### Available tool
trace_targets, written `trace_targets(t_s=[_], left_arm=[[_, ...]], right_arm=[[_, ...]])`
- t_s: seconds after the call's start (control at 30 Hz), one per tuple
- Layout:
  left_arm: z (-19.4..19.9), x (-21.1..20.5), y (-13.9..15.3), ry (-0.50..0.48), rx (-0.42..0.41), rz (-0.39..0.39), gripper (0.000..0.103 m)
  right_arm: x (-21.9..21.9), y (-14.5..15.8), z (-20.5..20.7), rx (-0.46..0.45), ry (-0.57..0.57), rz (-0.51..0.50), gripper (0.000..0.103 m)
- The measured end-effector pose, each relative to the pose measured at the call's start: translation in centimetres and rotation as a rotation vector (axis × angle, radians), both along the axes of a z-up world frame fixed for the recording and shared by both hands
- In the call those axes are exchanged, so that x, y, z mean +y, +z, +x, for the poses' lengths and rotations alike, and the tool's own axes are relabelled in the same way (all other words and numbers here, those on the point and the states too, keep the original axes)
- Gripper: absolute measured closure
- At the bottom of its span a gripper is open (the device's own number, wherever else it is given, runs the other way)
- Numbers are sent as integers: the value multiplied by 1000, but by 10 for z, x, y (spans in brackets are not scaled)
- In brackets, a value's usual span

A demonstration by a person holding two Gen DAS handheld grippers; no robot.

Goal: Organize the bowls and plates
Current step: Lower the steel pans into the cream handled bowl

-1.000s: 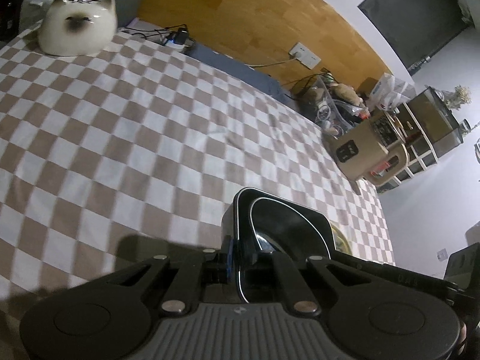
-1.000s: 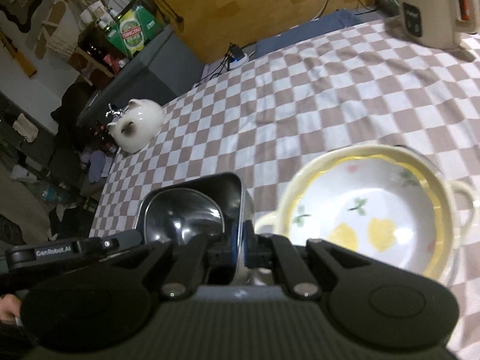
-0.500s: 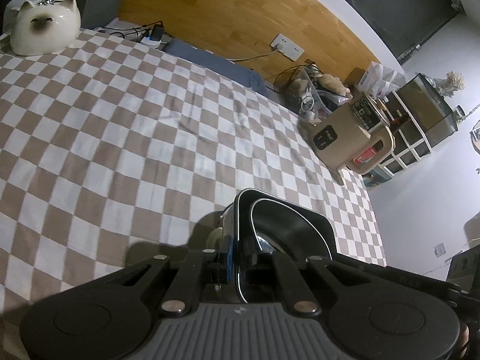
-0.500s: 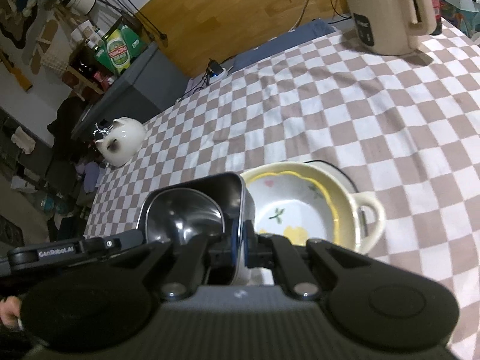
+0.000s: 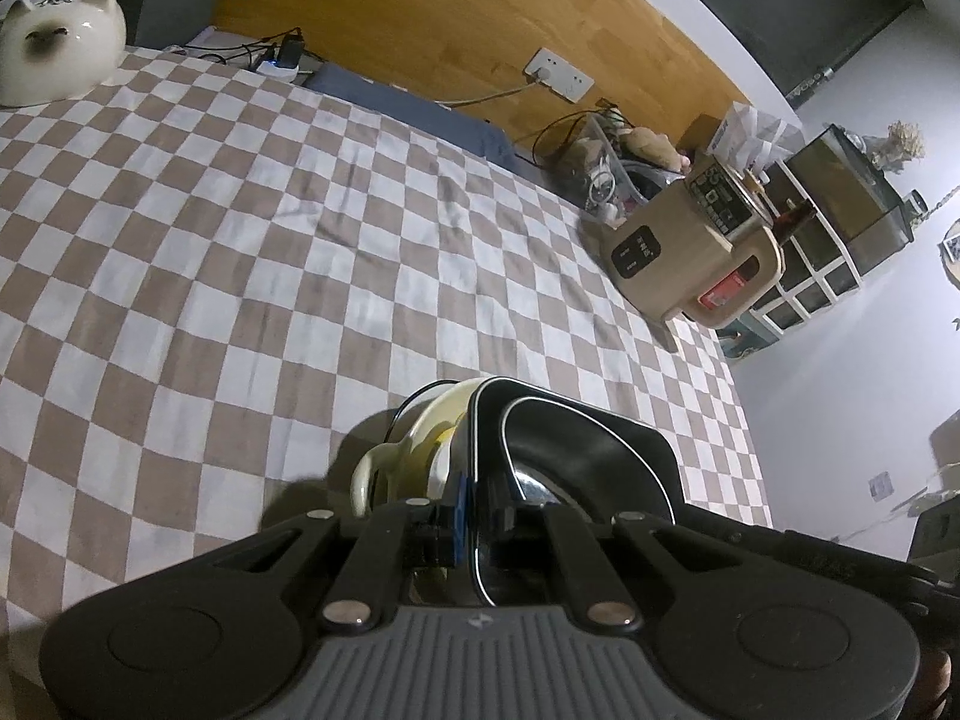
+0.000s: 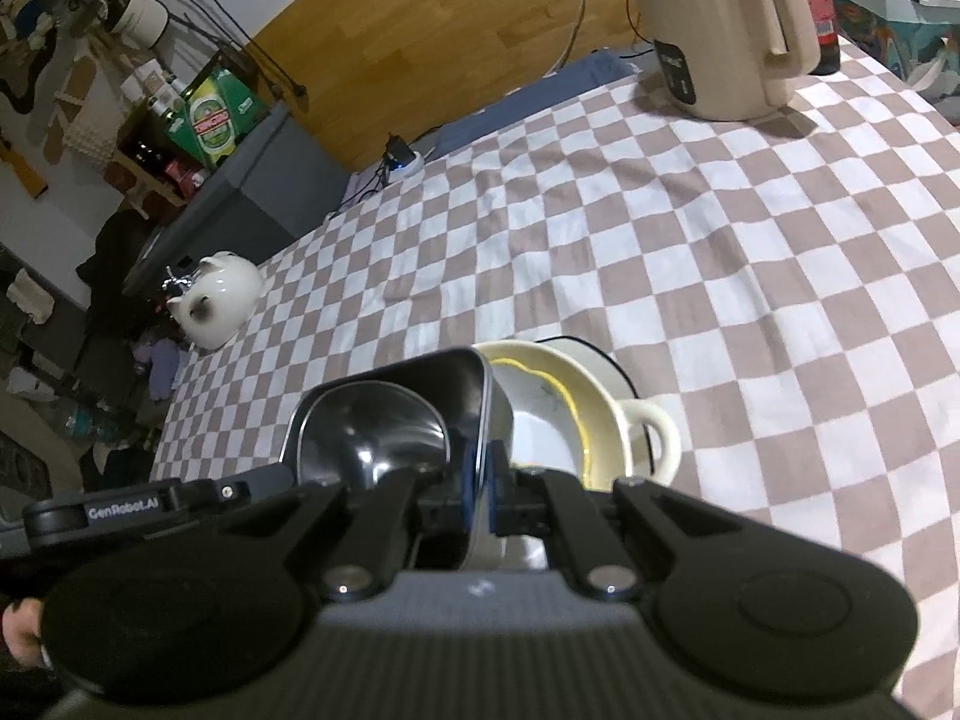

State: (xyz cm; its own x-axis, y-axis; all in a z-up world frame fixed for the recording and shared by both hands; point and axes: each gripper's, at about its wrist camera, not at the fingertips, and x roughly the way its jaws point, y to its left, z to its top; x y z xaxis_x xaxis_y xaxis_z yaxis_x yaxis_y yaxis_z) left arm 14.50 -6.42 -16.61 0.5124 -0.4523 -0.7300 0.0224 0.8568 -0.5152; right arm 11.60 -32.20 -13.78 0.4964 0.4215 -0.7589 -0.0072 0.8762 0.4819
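Over the checkered cloth [image 5: 252,252], both the left gripper [image 5: 477,495] and right gripper [image 6: 480,468] have their jaws pinched on opposite rims of the black steel-lined dish [image 6: 384,426], hanging right above the cream floral bowl [image 6: 558,414]. If either pinch slips, I'd guess it tips and clanks into that bowl. Plenty of bare cloth around; kettle [image 6: 720,30] and cat figurine [image 5: 54,60] sit well apart.

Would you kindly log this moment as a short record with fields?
surface: brown-and-white checkered tablecloth
held item: black square steel-lined bowl
left gripper: shut on one rim of the bowl
right gripper: shut on the opposite rim
beside it: cream two-handled ceramic bowl, on the cloth
far edge: beige electric kettle, white cat-shaped jar
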Motion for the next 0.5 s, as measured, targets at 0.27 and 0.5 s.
trace_targets(t_s=[0.27, 0.5], left_arm=[[9, -8, -14, -27, 35, 8, 96], [13, -10, -20, -36, 46, 2, 97]], right_arm=[[0, -8, 5, 19, -22, -35, 98], [-3, -14, 4, 38, -38, -47, 98]])
